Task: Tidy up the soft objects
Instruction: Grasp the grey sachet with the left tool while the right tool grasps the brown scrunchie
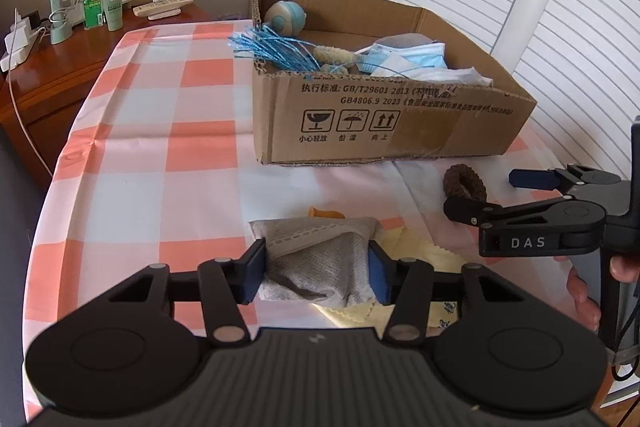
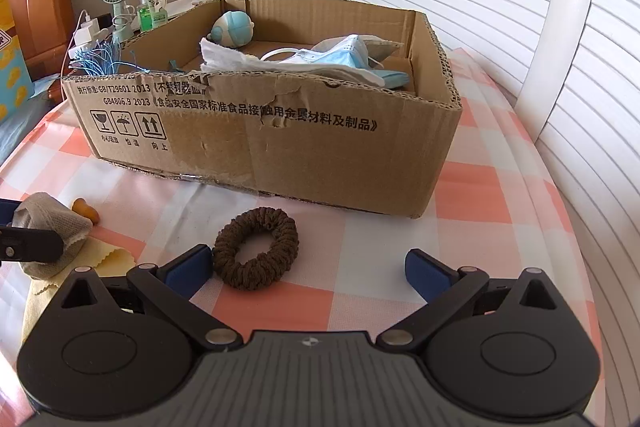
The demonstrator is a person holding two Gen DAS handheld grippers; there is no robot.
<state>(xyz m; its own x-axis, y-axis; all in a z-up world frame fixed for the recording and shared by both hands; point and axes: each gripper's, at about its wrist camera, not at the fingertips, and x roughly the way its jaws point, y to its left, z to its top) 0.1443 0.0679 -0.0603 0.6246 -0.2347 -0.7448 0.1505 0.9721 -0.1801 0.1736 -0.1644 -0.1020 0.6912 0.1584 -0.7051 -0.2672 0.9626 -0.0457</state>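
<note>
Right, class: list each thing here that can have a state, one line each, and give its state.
left gripper: closed on the grey sock
grey sock: bunched, pinched between the pads
right gripper: open, holding nothing
brown scrunchie: loose on the cloth, beside one pad
cardboard box: open-topped, partly filled
face masks: inside the box
yellow cloth: flat under the sock

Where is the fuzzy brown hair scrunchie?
The fuzzy brown hair scrunchie lies on the pink-and-white checked tablecloth in front of the cardboard box, beside the left finger of the open right gripper.
</note>
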